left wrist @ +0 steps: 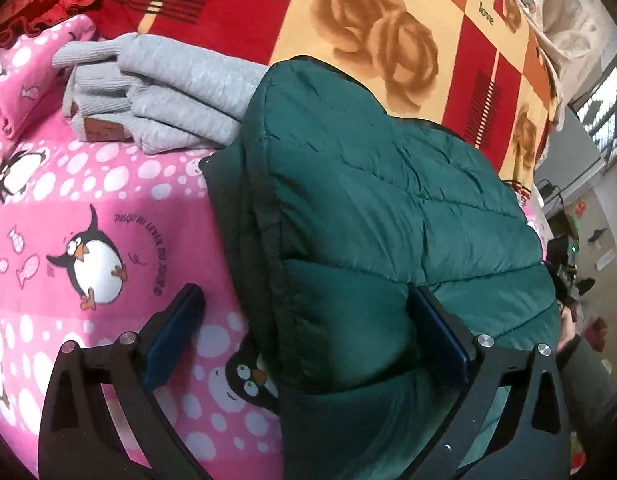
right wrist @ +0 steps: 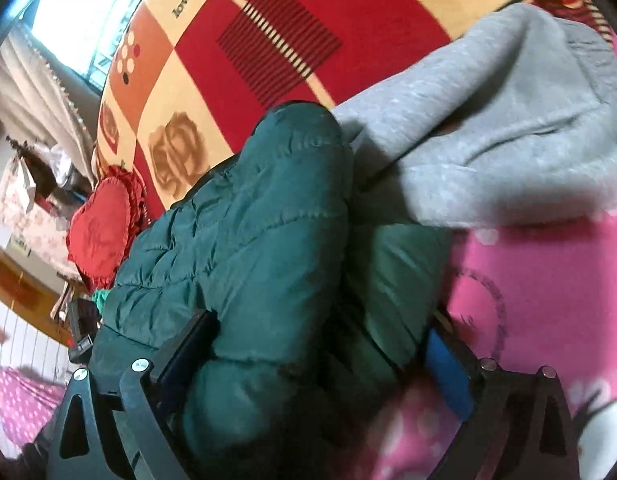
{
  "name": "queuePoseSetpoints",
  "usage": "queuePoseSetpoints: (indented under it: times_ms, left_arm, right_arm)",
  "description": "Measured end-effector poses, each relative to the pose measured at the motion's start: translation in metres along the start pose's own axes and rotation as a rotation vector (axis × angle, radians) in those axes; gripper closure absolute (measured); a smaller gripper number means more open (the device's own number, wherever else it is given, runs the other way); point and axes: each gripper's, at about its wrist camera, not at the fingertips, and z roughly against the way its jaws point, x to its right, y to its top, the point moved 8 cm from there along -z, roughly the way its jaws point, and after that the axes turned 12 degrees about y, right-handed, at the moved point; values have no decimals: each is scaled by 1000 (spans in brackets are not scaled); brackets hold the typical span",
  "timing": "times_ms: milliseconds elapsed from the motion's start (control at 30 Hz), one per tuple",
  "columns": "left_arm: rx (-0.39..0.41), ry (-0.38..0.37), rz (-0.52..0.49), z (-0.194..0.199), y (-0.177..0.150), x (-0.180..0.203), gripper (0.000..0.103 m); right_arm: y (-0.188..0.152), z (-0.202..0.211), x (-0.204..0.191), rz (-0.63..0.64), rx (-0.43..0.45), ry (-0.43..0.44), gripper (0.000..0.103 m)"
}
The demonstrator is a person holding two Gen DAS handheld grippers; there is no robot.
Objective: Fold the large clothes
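Left wrist view first: green quilted jacket (left wrist: 372, 216) bulked up through centre and lower right of frame, lying on the pink penguin blanket (left wrist: 88, 216). Left gripper (left wrist: 308, 320) spread wide, far finger pad (left wrist: 440, 332) pressed into the jacket's puffed edge at lower right, near pad out over bare pink at lower left, so straddling the edge, not pinching it. Folded grey sweater (left wrist: 176, 96) stacked at upper left, just touching the jacket's far corner (that one looks finished). Red and cream rose-print cover (left wrist: 388, 32) across the top.

Over to the right wrist view: same jacket (right wrist: 248, 240) running from centre down to lower left, doubled over on itself by the look of the thick roll. Right gripper (right wrist: 316, 348) also wide apart, a fat fold of jacket sitting between the fingers, blue pad (right wrist: 448, 380) at lower right beside the fabric; no squeeze evident. Grey sweater (right wrist: 488, 140) filling upper right, red heart cushion (right wrist: 96, 232) at middle left.

Judging the step: mid-fold on the jacket, both tools lined up on one edge. Next up, probably closing both on the padded layers and carrying the edge across evenly (slippery, springy stuff, likely to puff back open).
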Motion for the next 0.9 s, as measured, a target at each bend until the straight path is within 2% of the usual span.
queuePoseSetpoints:
  times_ms: [100,200,267,433,533,667,733,767,800,867,900]
  left_arm:
    - [-17,-44,11,-5,6,-2,0]
    - [-37,-98,37,-13,12,-5,0]
    - [-42,-127,37,-16,17,-5,0]
    - [-44,-153,11,-25,29,1,0]
    - [-21,-148,4,-30,35,2,0]
    - [-4,-156,12,-31,34,0,0]
    - [28,-143,-10,-23,33,4,14]
    - [46,-159,-22,-18,32,8,38]
    - [69,-169,-29,-11,31,13,54]
    - [149,-113,-72,6,28,21,65]
    - [176,-84,-87,11,27,25,68]
  right_arm:
    - [0,-1,-2,18,2,-4,10]
    - [3,-5,-10,70,-1,-29,22]
    - [5,-8,-13,101,-6,-46,26]
    - [4,-12,-4,83,-14,-71,24]
    - [3,-12,1,50,-13,-51,22]
    - [2,-10,0,69,-3,-53,22]
    - [1,-9,-5,91,8,-56,29]
    - [1,-7,-7,105,17,-61,34]
    - [1,-6,-9,117,26,-69,36]
    - [1,-3,-12,135,42,-80,41]
    - [2,-1,-13,140,48,-83,44]
